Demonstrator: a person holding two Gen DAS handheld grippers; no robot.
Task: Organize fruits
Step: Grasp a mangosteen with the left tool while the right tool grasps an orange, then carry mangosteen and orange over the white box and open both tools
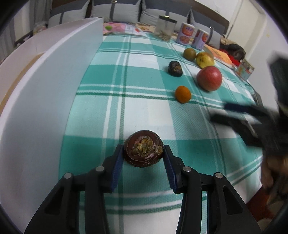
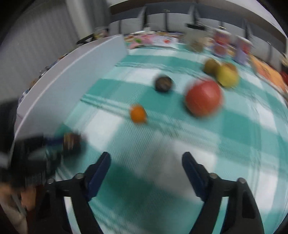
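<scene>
Dark brown mangosteen (image 1: 143,148) sits clamped between the blue pads of the left hand-held gripper (image 1: 143,153), low over the checked table (image 1: 144,111). Right hand-held gripper (image 2: 146,162) gapes wide, holding nothing, the orange (image 2: 138,113) well ahead of it.

Grey sofa (image 1: 115,10) behind checked tbl (image 1: 144,111)

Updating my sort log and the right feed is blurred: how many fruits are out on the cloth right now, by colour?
Dark brown: 2, one in the left claw as the held fruit, one loose fruit
Red: 1, apple
Orange: 1, small citrus
Yellow: 1, pear-like fruit
Green-brown: 1, round fruit
Total: 6
</scene>
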